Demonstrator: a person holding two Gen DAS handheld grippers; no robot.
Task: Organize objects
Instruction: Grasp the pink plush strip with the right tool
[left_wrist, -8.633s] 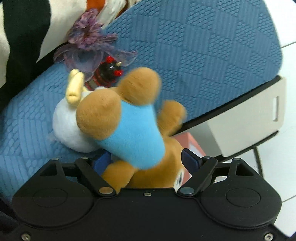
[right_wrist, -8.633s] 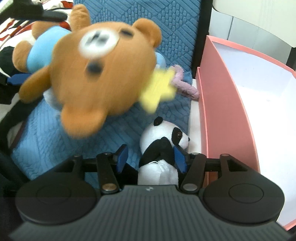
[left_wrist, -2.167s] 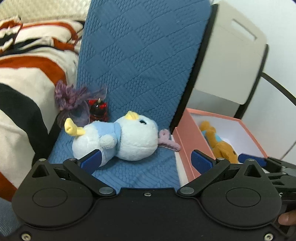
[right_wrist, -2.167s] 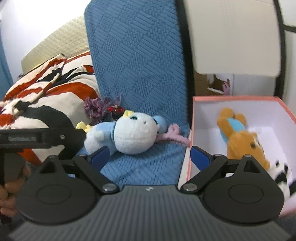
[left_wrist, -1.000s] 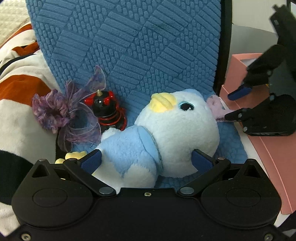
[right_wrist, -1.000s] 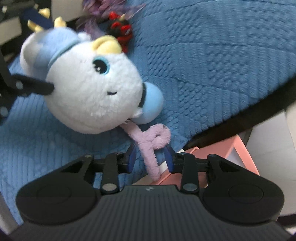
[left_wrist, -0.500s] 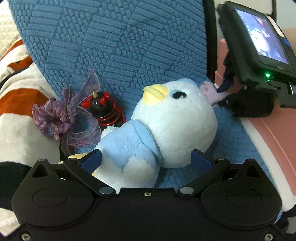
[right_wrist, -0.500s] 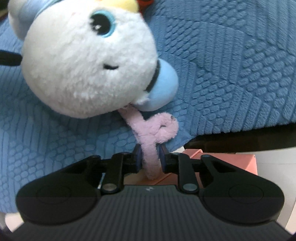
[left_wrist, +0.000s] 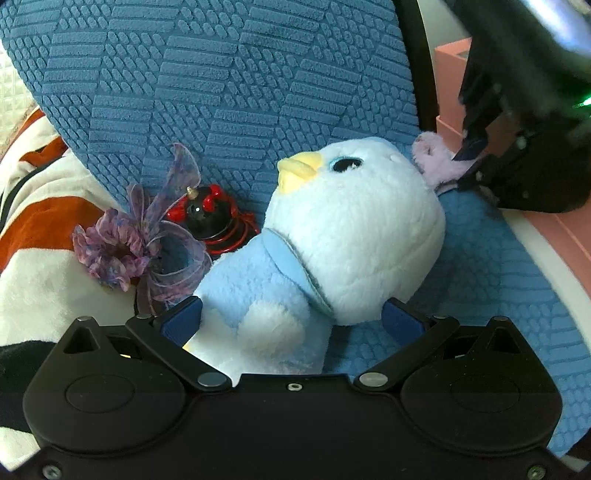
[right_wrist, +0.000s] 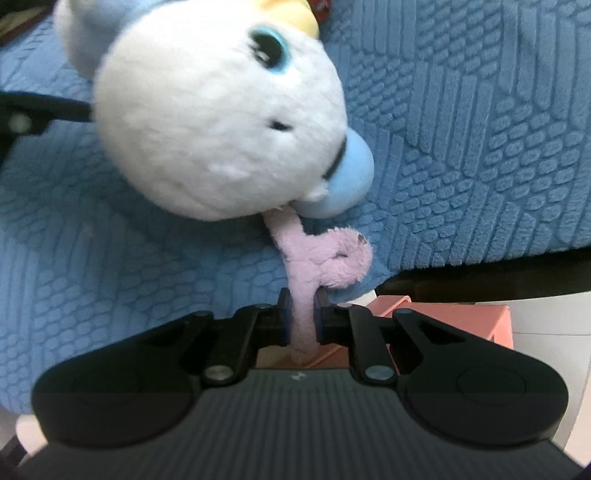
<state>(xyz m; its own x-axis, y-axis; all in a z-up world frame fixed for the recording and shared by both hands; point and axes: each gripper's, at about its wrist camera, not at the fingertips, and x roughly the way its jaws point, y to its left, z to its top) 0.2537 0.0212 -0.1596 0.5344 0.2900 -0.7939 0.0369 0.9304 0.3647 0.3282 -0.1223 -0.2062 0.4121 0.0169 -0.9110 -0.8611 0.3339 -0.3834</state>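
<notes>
The plush bird (left_wrist: 343, 236) is soft and fluffy, with a big round pale head, a light blue body, a yellow beak and a dark eye ringed in turquoise. One curled lilac tail (or perhaps a tuft, it is hard to say) (right_wrist: 317, 266) comes out behind the head, beside a round light blue part. The bird lies on its side on the blue cushion (left_wrist: 221, 81), near the edge that faces the pink box (left_wrist: 561, 236).

There is one bird, one purple hair tie (left_wrist: 140, 243), one small red and black spring toy (left_wrist: 210, 214) and one pink box. Both small things lie beside the bird, against the raised part of the cushion.

The cushion is a thick fabric with a raised pattern of small blocks set in diamonds. The hair tie is thin gauzy ribbon, ruffled. The toy has a wire coil at its base. The box has flat, smooth walls. A striped cloth (left_wrist: 44, 229) in white, orange and black lies to the left.

The right gripper (right_wrist: 302, 317) is clenched on the lilac tail, with both pads pressing on the strand. The left gripper (left_wrist: 291, 321) stands released, its blue pads (left_wrist: 183, 319) wide on both sides of the bird's body.
</notes>
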